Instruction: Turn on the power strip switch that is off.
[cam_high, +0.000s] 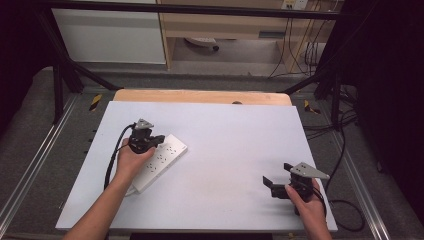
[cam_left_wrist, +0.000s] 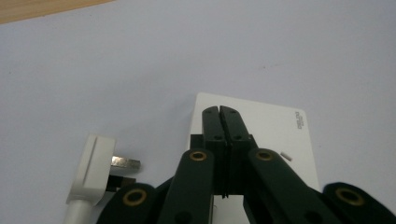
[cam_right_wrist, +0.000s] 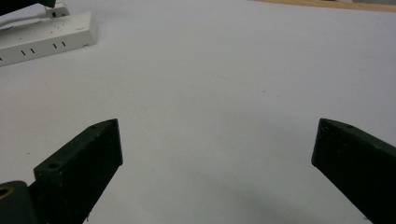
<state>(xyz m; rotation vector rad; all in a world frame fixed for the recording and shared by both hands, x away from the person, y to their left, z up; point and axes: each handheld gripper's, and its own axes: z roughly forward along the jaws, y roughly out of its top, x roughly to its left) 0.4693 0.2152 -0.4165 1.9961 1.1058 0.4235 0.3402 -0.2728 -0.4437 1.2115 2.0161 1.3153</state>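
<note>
A white power strip (cam_high: 162, 159) lies at an angle on the left half of the white tabletop (cam_high: 235, 150). My left gripper (cam_high: 159, 139) hovers over the strip's far end, held by a hand. In the left gripper view its jaws are pressed together, with nothing visible between them, above the strip's flat white face (cam_left_wrist: 280, 128). Beside them a white plug (cam_left_wrist: 93, 168) lies on its side on the table, its metal prongs pointing towards the jaws. My right gripper (cam_high: 270, 183) is near the front right of the table, open wide over bare surface (cam_right_wrist: 217, 140). The strip (cam_right_wrist: 46, 35) appears far off.
The table's wooden back edge (cam_high: 200, 96) runs behind the white top. A black frame with struts (cam_high: 65, 65) surrounds the table. Black cables (cam_high: 345, 150) trail over the floor to the right. A black cable (cam_high: 112, 160) hangs from the left gripper.
</note>
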